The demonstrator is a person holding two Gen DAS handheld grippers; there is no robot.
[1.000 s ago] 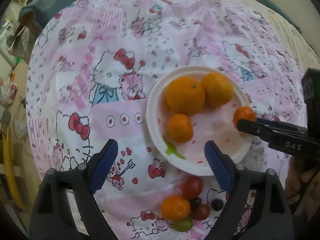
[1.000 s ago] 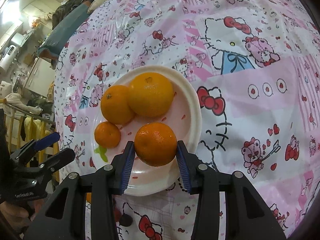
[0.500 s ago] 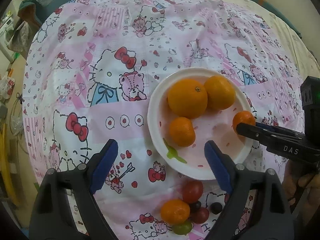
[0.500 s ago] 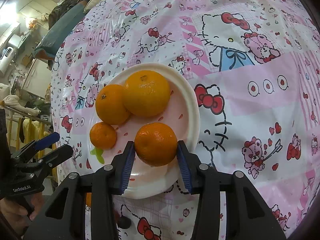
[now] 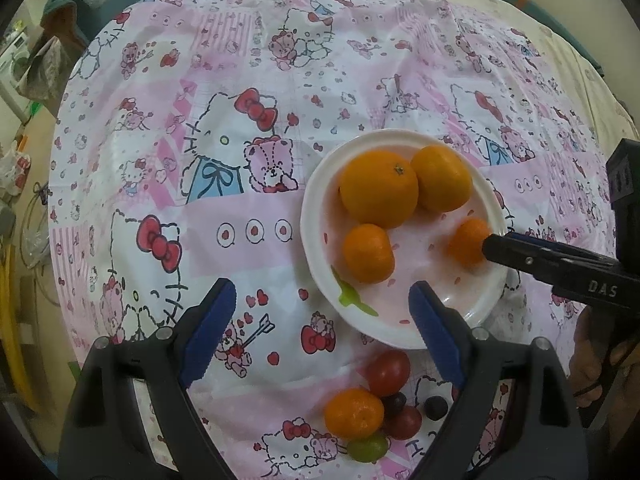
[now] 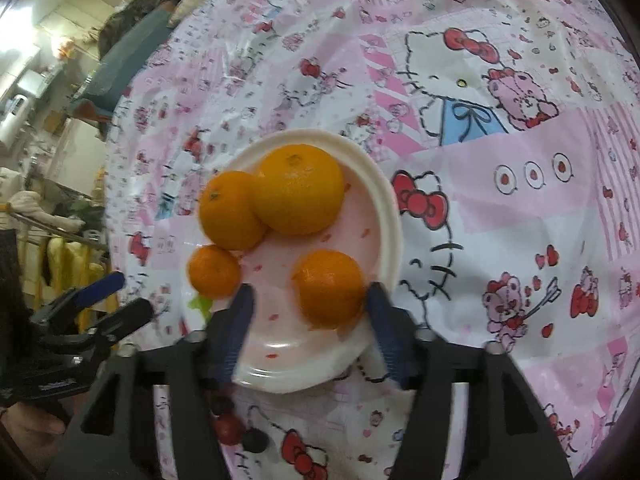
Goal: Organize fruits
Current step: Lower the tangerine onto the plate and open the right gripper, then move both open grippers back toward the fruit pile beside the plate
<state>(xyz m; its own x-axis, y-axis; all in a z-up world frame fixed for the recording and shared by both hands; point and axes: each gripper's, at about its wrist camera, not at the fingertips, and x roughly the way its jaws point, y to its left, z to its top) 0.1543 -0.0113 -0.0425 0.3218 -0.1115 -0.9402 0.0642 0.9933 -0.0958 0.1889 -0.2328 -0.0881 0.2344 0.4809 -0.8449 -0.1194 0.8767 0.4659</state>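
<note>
While its jaws are opening, the right tool (image 6: pixel 308 304) brackets a mandarin (image 6: pixel 328 288) resting at five o'clock on the white plate (image 6: pixel 390 216) (three oranges beside it). Left tool (image 5: pixel 320 308), jaws apart and empty, hovers over the pink-clothed desk (image 5: pixel 240 120).
</note>
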